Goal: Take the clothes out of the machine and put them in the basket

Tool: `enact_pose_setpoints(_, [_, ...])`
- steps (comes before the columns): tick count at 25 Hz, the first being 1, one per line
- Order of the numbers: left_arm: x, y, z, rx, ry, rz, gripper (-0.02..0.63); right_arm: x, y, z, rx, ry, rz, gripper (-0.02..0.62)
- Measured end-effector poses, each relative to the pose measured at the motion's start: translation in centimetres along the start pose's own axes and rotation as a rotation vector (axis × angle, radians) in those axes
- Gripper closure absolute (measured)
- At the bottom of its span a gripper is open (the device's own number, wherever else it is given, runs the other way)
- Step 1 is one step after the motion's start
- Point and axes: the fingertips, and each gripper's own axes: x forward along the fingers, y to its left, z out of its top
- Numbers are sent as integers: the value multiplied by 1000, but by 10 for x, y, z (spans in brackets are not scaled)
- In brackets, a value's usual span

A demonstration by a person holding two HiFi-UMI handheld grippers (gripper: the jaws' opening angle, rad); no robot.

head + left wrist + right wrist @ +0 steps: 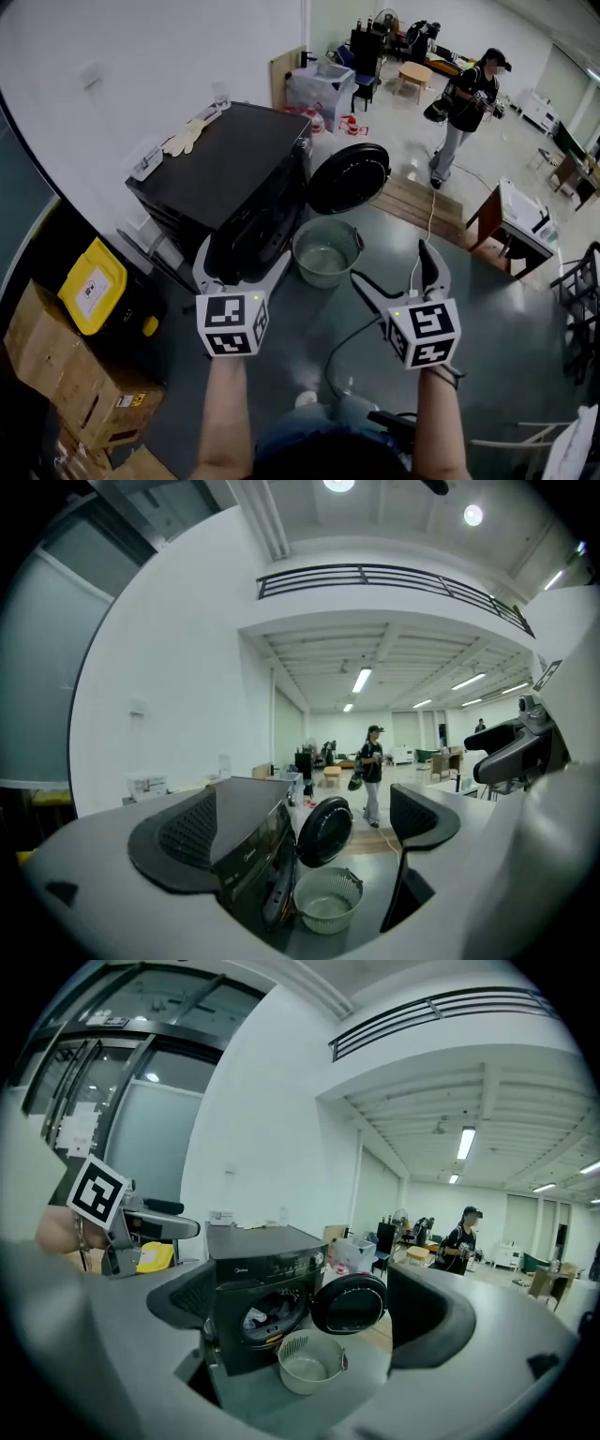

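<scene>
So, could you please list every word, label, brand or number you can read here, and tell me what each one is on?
Nothing can be read with certainty.
Washing machine: small pale brand mark on the front panel, too small to read.
Yellow box: white label, print blurred.
Cardboard box: small yellow sticker, unreadable.
Left claw and right claw: black-and-white square markers on their cubes, patterns only, no letters.
</scene>
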Motion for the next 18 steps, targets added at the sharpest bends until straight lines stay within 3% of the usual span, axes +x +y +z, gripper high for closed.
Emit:
enact_pose_setpoints(7, [19, -6, -9, -18, 11, -33, 38, 6, -15, -11, 6, 30, -48, 29])
enact_pose_setpoints(18, [78, -14, -18, -21, 34, -51, 38, 51, -43, -25, 31, 41, -41, 31])
